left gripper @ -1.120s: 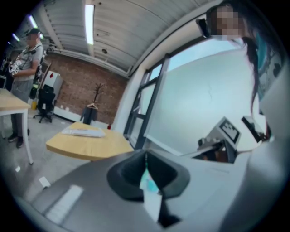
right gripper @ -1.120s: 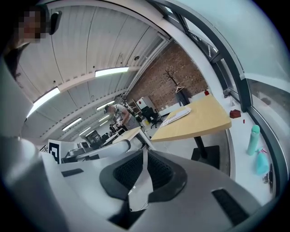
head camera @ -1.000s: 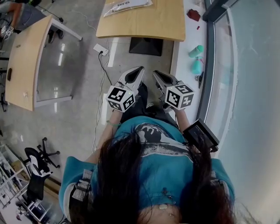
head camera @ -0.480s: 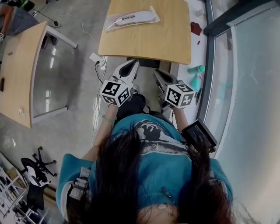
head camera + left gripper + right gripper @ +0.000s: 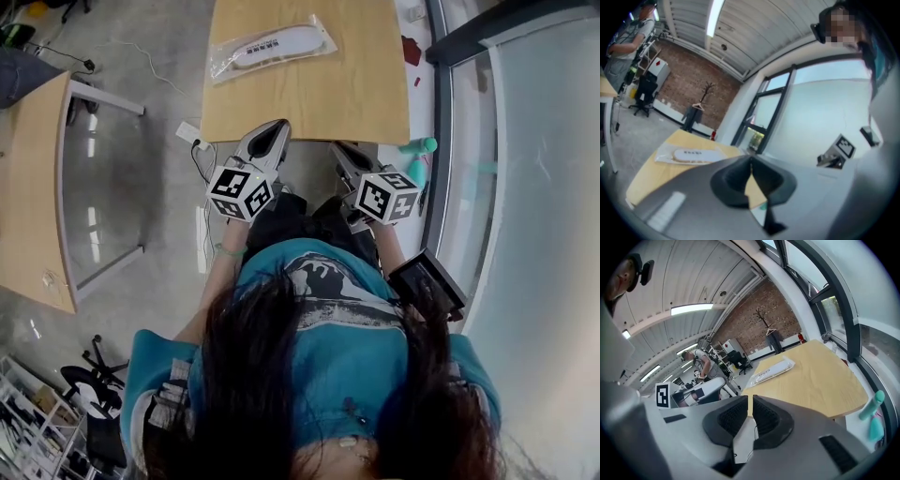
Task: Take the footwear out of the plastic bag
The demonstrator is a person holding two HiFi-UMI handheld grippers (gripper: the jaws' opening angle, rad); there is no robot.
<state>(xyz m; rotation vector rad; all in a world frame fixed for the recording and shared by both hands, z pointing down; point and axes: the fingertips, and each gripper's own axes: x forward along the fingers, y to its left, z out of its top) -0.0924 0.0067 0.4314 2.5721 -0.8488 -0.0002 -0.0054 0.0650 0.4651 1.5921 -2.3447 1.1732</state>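
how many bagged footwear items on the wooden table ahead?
1: the plastic bag holding white footwear lies at the far left of the wooden table. No other shows; none seems hidden.

Wooden table (image 5: 319, 94) ahead — teal bottle (image 5: 418, 147) right, power strip (image 5: 190, 134) left.

Wooden table (image 5: 309, 98); plastic bag (image 5: 223, 64) holding footwear (image 5: 277, 42) at far-left corner
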